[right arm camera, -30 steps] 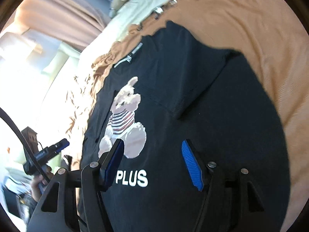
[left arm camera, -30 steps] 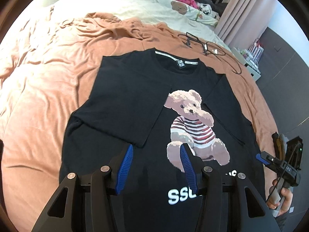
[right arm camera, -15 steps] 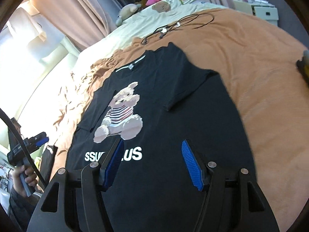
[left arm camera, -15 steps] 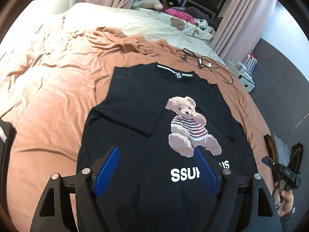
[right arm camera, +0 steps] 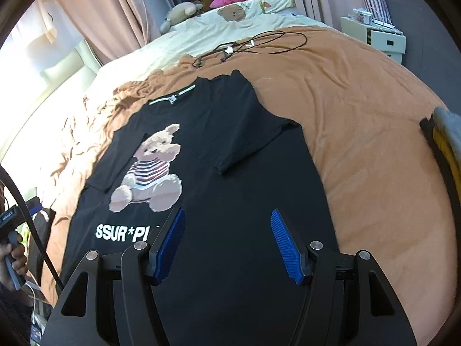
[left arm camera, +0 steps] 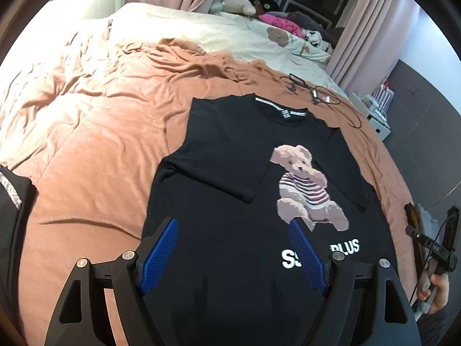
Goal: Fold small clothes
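With its sleeves folded in, the black T-shirt (left arm camera: 230, 173) lies flat on the bed (left arm camera: 86, 150), collar far, hem nearest both grippers, left (left arm camera: 233, 248) and right (right arm camera: 227, 242), fingers spread wide, empty.

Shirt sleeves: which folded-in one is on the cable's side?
The right sleeve; the cable lies beyond its shoulder. The left sleeve sits across the bear print from it.
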`<state>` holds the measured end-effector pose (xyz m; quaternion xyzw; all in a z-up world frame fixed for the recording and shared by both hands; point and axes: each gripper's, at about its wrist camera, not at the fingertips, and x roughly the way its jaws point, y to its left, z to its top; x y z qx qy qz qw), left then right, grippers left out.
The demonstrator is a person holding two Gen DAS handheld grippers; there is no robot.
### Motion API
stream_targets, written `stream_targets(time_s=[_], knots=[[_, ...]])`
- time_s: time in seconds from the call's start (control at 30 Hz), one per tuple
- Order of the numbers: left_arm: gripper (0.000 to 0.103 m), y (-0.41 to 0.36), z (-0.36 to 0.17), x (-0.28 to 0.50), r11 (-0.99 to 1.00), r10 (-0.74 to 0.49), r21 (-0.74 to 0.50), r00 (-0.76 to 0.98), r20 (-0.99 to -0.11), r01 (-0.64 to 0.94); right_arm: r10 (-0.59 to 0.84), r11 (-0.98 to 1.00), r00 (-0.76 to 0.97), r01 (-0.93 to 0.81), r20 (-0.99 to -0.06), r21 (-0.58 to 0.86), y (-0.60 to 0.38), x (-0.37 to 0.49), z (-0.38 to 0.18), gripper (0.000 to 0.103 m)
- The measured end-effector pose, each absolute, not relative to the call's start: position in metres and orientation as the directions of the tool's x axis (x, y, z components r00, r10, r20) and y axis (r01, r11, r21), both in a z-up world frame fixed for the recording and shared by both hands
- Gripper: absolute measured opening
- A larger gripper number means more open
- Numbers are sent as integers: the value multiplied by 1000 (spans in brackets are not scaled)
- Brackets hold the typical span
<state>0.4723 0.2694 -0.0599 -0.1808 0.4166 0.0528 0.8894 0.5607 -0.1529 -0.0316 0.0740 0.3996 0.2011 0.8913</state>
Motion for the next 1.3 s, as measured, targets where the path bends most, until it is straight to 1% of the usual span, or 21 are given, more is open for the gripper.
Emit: stream_targets(time_s=[0.17, 0.27, 0.37, 0.43, 0.5, 0.67, 0.77, 0.93, 0.97, 1.0, 1.03, 1.13, 1.2, 1.3], knots=[[81, 288, -74, 487, 925, -25, -259, 635, -772, -279, 376, 925, 607, -298, -701, 238, -142, 590, -27, 61], [81, 304, -82, 498, 918, -11, -256, 625, -781, -303, 353, 932, 603, -292, -715, 213, -137, 613, -27, 66], [74, 319, -91, 510, 911, 6, -250, 617, -787, -327, 324, 940, 607, -295, -725, 173, -129, 637, -27, 69], [66, 329, -98, 518, 907, 14, -245, 605, -796, -342, 309, 943, 606, -294, -733, 154, -124, 653, -28, 69], [62, 339, -106, 527, 903, 18, -241, 592, -806, -355, 299, 945, 603, -293, -740, 143, -118, 669, -30, 69], [61, 354, -121, 550, 904, 21, -230, 573, -819, -362, 269, 950, 596, -295, -756, 106, -102, 708, -40, 69], [57, 359, -128, 562, 906, 17, -227, 567, -824, -357, 264, 949, 589, -299, -764, 97, -93, 728, -46, 69], [57, 363, -141, 584, 921, 12, -204, 548, -836, -332, 256, 951, 584, -294, -771, 93, -81, 764, -54, 69], [56, 364, -144, 587, 920, 7, -208, 544, -839, -333, 257, 952, 582, -289, -772, 100, -78, 774, -56, 69], [52, 365, -147, 591, 920, 7, -205, 538, -843, -334, 257, 953, 580, -286, -773, 102, -76, 780, -57, 69], [50, 366, -149, 594, 922, 11, -197, 532, -847, -333, 253, 954, 577, -284, -777, 100, -72, 789, -59, 69], [50, 366, -157, 602, 929, 24, -173, 522, -853, -326, 249, 955, 572, -278, -782, 101, -64, 811, -62, 69], [50, 368, -160, 604, 929, 15, -181, 521, -853, -323, 252, 956, 567, -270, -784, 112, -60, 829, -64, 69], [50, 370, -164, 609, 930, 10, -184, 522, -853, -317, 227, 960, 571, -265, -789, 85, -52, 853, -67, 69]])
